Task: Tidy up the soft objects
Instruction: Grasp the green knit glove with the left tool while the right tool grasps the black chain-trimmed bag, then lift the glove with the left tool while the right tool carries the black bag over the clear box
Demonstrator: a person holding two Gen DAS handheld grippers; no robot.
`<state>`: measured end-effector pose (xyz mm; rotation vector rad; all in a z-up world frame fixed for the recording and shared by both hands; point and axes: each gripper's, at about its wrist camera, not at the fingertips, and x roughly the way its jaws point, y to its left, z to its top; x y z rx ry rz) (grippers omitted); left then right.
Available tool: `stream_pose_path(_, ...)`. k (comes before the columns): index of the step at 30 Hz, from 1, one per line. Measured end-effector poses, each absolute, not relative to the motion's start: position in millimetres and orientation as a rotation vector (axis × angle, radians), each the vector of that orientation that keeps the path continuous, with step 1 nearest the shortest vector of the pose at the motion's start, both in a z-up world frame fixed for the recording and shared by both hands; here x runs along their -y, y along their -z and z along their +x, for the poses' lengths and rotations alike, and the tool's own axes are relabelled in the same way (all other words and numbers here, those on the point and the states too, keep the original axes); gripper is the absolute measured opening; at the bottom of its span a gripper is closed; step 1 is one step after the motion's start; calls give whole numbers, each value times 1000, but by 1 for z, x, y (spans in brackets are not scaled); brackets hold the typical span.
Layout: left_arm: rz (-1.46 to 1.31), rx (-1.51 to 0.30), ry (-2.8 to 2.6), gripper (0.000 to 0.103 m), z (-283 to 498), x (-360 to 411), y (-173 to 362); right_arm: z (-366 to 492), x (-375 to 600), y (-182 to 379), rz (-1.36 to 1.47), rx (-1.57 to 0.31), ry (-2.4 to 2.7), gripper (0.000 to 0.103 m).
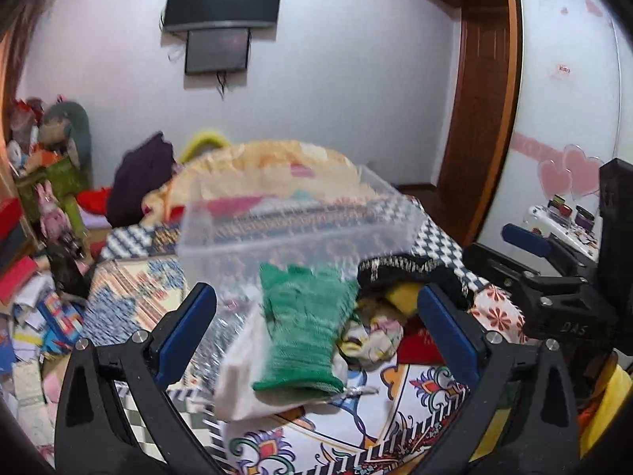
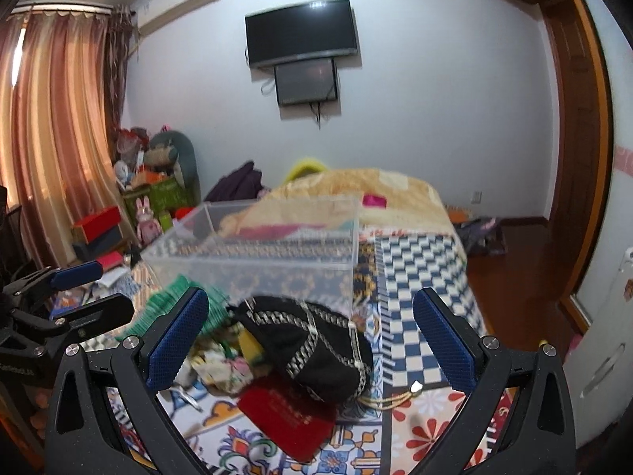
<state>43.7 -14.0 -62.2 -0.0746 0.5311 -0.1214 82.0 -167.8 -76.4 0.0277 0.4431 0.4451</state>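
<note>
A green knitted glove [image 1: 304, 324] lies on a white cloth [image 1: 245, 376] on the patterned bedspread, between the open fingers of my left gripper [image 1: 316, 324]. Right of it sit a floral cloth [image 1: 372, 336], a yellow item [image 1: 403, 297], a black drawstring pouch [image 1: 411, 273] and a red pouch [image 1: 419, 344]. In the right wrist view my right gripper [image 2: 312, 336] stands open around the black drawstring pouch [image 2: 312, 340], with the red pouch [image 2: 289, 419] below it and the floral cloth [image 2: 221, 368] and green glove [image 2: 174, 304] to its left. A clear plastic box [image 2: 253, 249] stands just behind the pile.
The clear plastic box [image 1: 292, 221] sits on the bed [image 1: 130, 277] in front of a folded yellow quilt [image 1: 269, 166]. The other gripper [image 1: 554, 277] shows at the right edge. Boxes, papers and plush toys [image 1: 51, 198] clutter the floor on the left. A wardrobe [image 2: 617, 277] stands on the right.
</note>
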Motion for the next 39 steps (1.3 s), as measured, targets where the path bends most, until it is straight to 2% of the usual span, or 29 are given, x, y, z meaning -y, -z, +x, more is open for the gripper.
stream_pose_path(2,-93,-562,134,98,47,12,69,86,167,83,32,-477,-462,102)
stream_pose_path(4,-107,-587,157,86,49,10,75,88,167,88,35,-501,-485,98)
stream_pose_path(6,-114,-603,163,84,52,10,80,91,165,93,40,-530,-507,92)
stream_pose_path(8,-103,-609,157,81,53,12,84,95,165,98,53,-563,-528,81)
stream_pose_path(15,-76,-634,146,66,60,17,94,97,169,104,102,-618,-578,58)
stream_pose_path(17,-63,-632,146,62,60,19,95,98,170,104,103,-617,-586,48)
stream_pose_path(20,-46,-636,150,52,62,23,98,95,171,103,101,-617,-595,39)
stream_pose_path(22,-41,-647,146,41,64,24,101,100,168,102,100,-621,-598,33)
stream_pose_path(28,-86,-669,150,15,70,13,105,104,175,96,145,-617,-617,25)
stream_pose_path(39,-61,-607,138,13,58,11,83,94,177,73,149,-531,-618,22)
